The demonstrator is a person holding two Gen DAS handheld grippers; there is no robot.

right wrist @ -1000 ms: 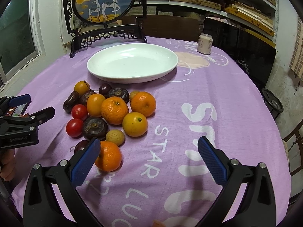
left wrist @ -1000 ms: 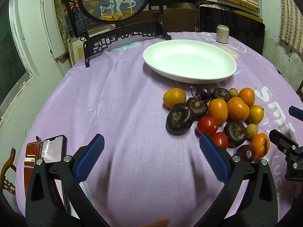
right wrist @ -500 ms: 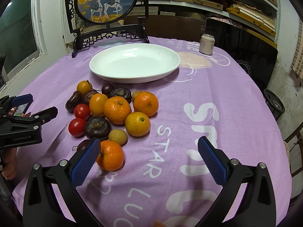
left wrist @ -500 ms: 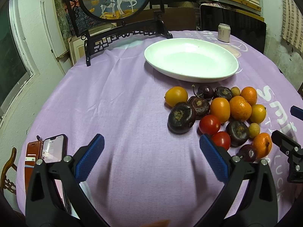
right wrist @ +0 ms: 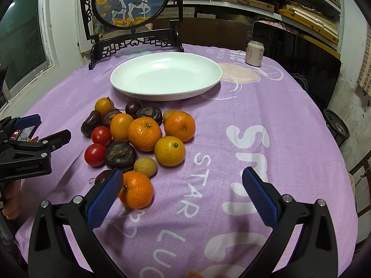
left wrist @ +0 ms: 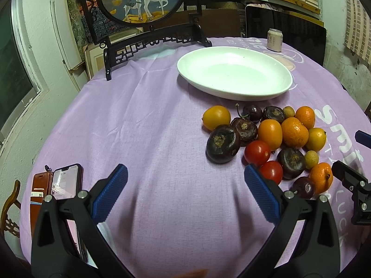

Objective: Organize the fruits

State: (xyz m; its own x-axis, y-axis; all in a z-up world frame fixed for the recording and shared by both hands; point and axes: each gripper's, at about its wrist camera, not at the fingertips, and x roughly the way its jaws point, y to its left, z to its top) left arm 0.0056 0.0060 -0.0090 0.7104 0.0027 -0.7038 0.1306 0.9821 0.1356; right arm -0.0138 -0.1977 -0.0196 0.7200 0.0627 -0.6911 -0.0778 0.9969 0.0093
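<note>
A heap of fruit lies on the purple cloth: tangerines (right wrist: 145, 134), yellow-orange citrus (right wrist: 170, 151), red tomatoes (left wrist: 257, 152), dark water chestnuts (left wrist: 223, 143), cherries and small longans. An empty white oval plate (left wrist: 234, 73) (right wrist: 165, 76) sits just behind the heap. My left gripper (left wrist: 185, 192) hovers open over bare cloth, left of and nearer than the fruit. My right gripper (right wrist: 183, 192) is open too, its left finger beside the nearest tangerine (right wrist: 136, 190). Neither holds anything.
A phone in a brown case (left wrist: 58, 185) lies at the table's left edge. A small can (right wrist: 255, 53) stands behind the plate at right. A black carved stand with a round deer picture (left wrist: 141, 0) is at the back. Shelves line the wall.
Both views have crept slightly forward toward the fruit; the heap sits a little lower and larger. Both grippers stay open and nothing on the cloth has moved.
</note>
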